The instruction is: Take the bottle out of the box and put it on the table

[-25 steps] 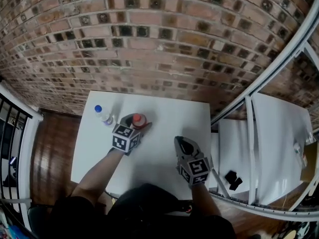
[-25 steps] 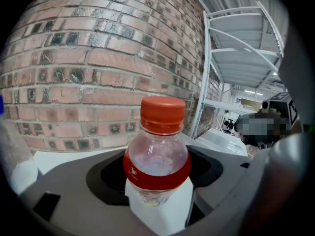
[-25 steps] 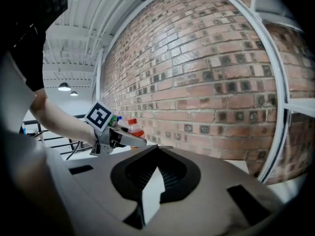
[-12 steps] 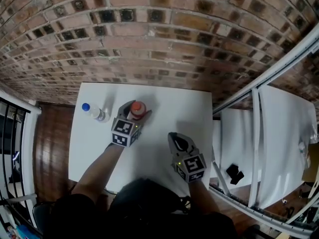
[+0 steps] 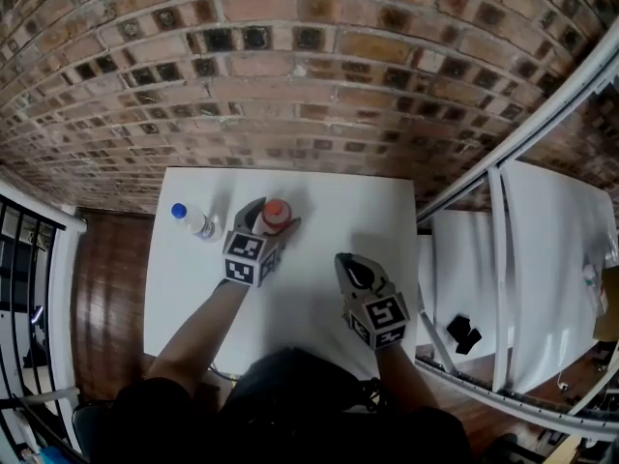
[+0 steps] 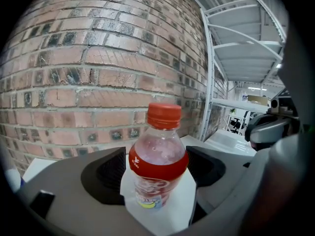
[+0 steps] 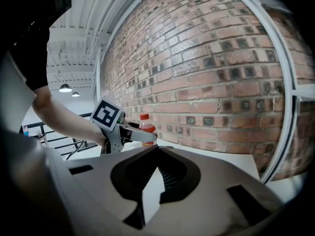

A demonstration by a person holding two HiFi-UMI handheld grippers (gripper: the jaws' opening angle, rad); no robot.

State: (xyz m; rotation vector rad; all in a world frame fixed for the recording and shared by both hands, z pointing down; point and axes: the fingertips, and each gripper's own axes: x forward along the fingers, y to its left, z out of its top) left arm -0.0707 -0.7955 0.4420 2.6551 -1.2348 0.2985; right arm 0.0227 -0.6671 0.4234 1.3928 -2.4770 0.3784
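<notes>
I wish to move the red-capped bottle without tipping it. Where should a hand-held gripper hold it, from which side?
Hold the red-capped bottle across its round body, below the shoulder, coming level from the person's side: it stands upright, with the brick wall behind.

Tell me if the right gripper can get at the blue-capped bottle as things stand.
Probably not directly: the left gripper, its jaws just opening around the red-capped bottle, and that forearm lie between the right gripper and the blue-capped bottle at the table's left edge.
</notes>
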